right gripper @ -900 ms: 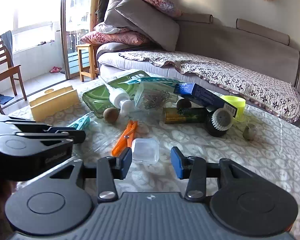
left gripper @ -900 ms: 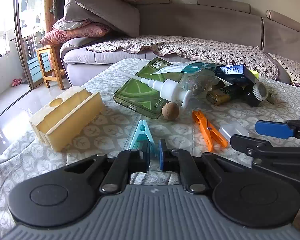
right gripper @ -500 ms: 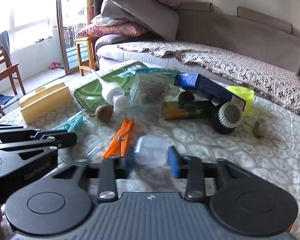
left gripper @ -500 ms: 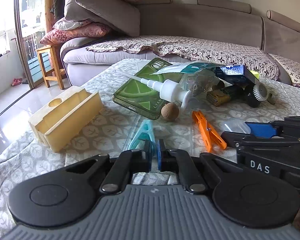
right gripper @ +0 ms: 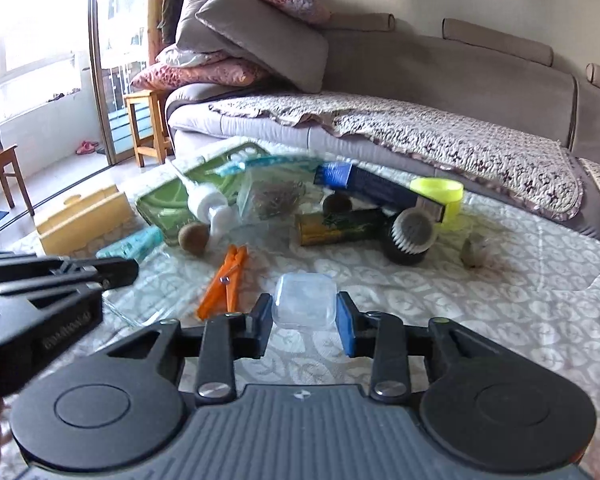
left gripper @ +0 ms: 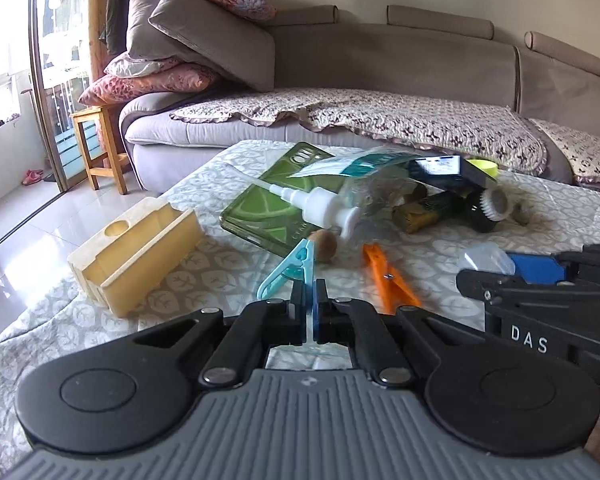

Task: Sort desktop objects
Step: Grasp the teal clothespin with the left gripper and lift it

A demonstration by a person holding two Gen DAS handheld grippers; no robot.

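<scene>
Left gripper (left gripper: 310, 312) pinching teal clothespin (left gripper: 288, 270), orange clothespin (left gripper: 386, 280) beside

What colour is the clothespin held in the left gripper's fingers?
Light teal clothespin, clearest in the left wrist view.

Two handheld black-and-grey plastic grippers

The left black two-finger gripper (left gripper: 310, 308) has a ribbed grey base, round black side discs, silver screw heads on its linkage arms and blue finger pads (left gripper: 321, 312). The right black two-finger gripper (right gripper: 303, 326) is built alike; its side, seen from the left wrist camera, bears white letters "DAS".
</scene>
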